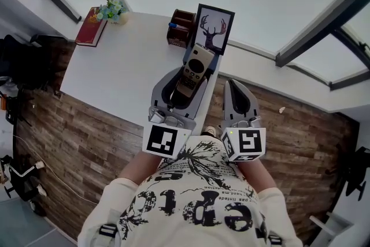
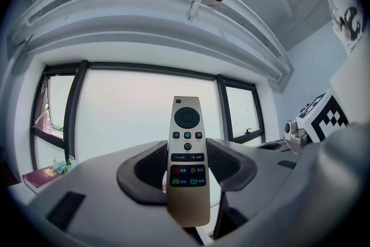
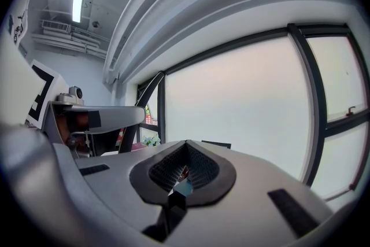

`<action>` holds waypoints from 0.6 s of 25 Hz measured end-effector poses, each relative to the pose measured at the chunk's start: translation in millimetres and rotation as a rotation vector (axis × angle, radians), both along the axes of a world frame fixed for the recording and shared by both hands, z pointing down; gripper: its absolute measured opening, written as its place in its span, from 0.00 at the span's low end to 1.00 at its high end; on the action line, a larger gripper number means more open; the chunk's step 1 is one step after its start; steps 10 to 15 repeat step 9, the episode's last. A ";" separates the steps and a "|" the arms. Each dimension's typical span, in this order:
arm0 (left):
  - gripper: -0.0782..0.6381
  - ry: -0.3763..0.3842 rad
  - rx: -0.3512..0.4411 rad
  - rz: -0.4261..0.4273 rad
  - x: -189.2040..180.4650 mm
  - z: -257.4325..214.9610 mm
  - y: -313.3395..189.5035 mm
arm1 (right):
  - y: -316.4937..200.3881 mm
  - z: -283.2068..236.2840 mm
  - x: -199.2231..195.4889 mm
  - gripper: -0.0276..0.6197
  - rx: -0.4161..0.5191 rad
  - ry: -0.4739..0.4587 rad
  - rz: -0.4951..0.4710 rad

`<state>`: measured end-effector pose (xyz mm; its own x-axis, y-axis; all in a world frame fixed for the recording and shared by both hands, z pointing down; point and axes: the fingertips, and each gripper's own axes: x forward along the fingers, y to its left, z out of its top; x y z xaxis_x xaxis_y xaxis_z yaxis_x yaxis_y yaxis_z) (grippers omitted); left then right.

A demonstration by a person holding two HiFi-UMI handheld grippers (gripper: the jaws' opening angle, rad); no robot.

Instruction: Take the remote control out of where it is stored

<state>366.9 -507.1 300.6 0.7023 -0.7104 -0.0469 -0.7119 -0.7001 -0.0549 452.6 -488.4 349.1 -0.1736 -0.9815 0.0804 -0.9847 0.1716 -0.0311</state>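
Remote control (image 2: 187, 147) is clamped between the pads of the left gripper (image 2: 188, 166), standing upright with its button face toward that gripper's camera. The pads grip its lower half and the top end sticks out past the jaw tips. In the head view the remote's top end sits right in front of the framed deer picture (image 1: 212, 29), at the picture's lower edge; can't tell if they touch. The left gripper comes in from below the picture, over the white table (image 1: 115, 72).

Right gripper (image 3: 185, 166) is clenched, pads together with nothing between them. It sits below and right of the picture, beside the left gripper, off the table edge and over the wood floor (image 1: 300, 136).

Brown wooden organizer (image 1: 180, 27) stands just left of the picture. Flower pot (image 1: 113, 10) and red book (image 1: 91, 26) are well left of the picture, at the table's far corner. The person's printed white shirt (image 1: 191, 199) fills the view well below the picture.
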 end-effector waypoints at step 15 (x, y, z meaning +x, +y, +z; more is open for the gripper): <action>0.41 -0.007 -0.028 0.000 1.2 10.6 -10.5 | -9.9 3.3 3.1 0.05 0.000 -0.034 -0.026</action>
